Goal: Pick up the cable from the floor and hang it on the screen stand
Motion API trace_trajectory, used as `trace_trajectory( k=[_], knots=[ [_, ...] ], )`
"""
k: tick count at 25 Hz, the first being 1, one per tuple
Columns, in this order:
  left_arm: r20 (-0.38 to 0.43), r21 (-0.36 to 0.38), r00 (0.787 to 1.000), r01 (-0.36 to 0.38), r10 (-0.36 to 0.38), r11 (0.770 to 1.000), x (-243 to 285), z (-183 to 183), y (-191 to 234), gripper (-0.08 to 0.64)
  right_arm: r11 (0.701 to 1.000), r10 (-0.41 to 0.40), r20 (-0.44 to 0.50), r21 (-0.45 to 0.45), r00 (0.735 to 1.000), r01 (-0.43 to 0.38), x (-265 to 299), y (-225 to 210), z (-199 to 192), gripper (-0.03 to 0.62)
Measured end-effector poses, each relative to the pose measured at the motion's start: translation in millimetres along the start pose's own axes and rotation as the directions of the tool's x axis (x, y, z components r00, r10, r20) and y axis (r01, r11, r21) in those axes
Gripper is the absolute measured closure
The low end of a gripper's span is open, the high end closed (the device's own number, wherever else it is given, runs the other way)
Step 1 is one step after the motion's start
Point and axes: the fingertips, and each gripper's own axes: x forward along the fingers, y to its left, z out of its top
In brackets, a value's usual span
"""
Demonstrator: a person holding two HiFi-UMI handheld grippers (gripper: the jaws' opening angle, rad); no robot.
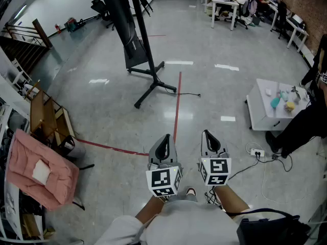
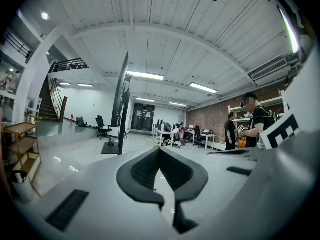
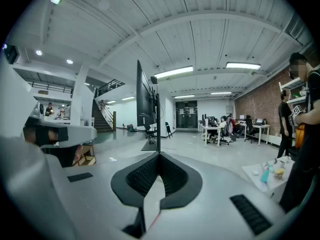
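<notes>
Nearest, left gripper (image 1: 164, 137): fingers shut together, empty
Beside it, right gripper (image 1: 206, 133): fingers shut, empty
Ahead of both fingers, cable (image 1: 189, 94): on floor (image 1: 214, 101), well apart
Beyond, screen stand (image 1: 138, 45): upright, cable near its foot

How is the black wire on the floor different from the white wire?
The black cable is dark and lies nearly straight by the foot of the screen stand; the white cable is pale and loops from the power strip. Both lie on the floor, untouched.
</notes>
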Motion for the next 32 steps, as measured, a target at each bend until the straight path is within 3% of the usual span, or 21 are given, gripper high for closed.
trace_trajectory(
  k=[14, 25, 32],
  knots=[
    [-0.014, -0.003, 1.0, 0.005, -0.005, 1.0, 12.9, -9.6, -9.6, 0.558, 0.999, -0.004, -0.009, 0.031, 1.0, 0.004, -1.6, -16.1, -10.8, 0.575],
    [-0.039, 0.008, 0.999, 0.004, -0.004, 1.0, 69.1, -17.6, -51.8, 0.558, 1.0, 0.001, -0.051, 0.025, 0.999, 0.001, 10.7, -89.8, -19.6, 0.575],
    [-0.062, 0.017, 0.998, 0.001, 0.0, 1.0, 97.3, -21.9, -62.6, 0.558, 0.999, 0.011, -0.067, 0.046, 0.998, -0.008, 29.5, -114.6, -24.7, 0.575]
  ],
)
